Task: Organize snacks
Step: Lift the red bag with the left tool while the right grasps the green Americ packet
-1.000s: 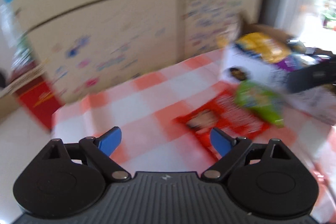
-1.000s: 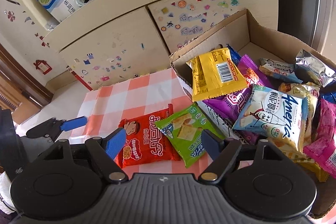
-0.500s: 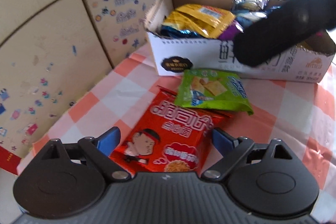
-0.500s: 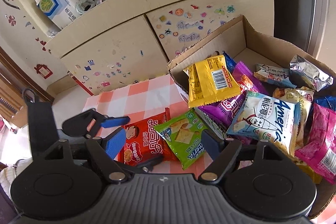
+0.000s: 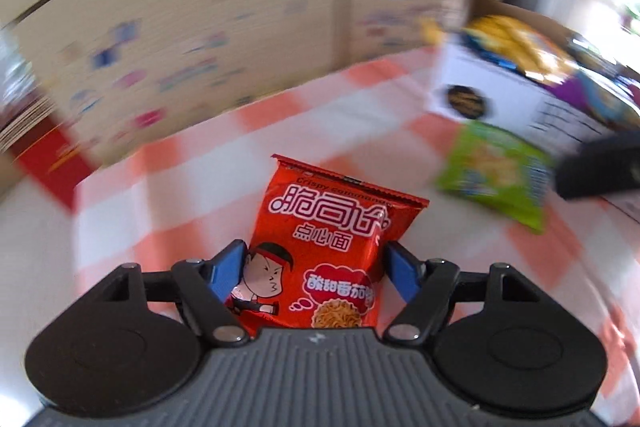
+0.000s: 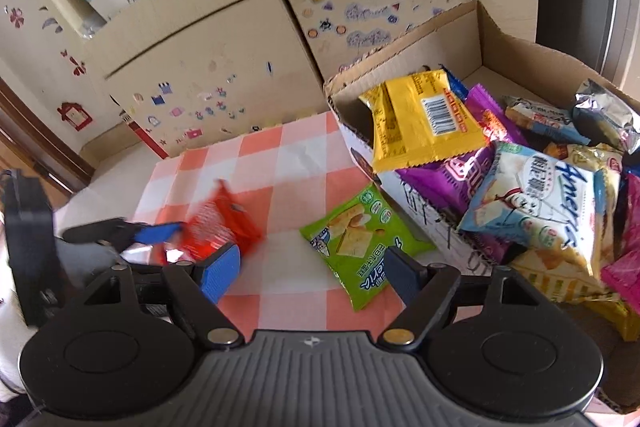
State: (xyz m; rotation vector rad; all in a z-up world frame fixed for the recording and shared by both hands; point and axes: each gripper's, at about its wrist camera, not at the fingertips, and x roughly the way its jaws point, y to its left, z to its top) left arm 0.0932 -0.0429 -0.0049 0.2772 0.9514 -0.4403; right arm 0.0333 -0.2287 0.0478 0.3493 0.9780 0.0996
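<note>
The left tongs (image 5: 314, 269) have just been closing and are now clamping the red noodle-snack packet (image 5: 328, 251) above the checked table (image 5: 200, 163). The right tongs (image 6: 310, 271) are hanging apart over the green cracker packet (image 6: 360, 239), lying at four o'clock beside the snack box (image 6: 404, 187). The slick foil is likely slipping if the packet swings.

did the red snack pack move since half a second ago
Yes. The red snack pack sits further from the green pack, now lifted between the left tongs.
</note>
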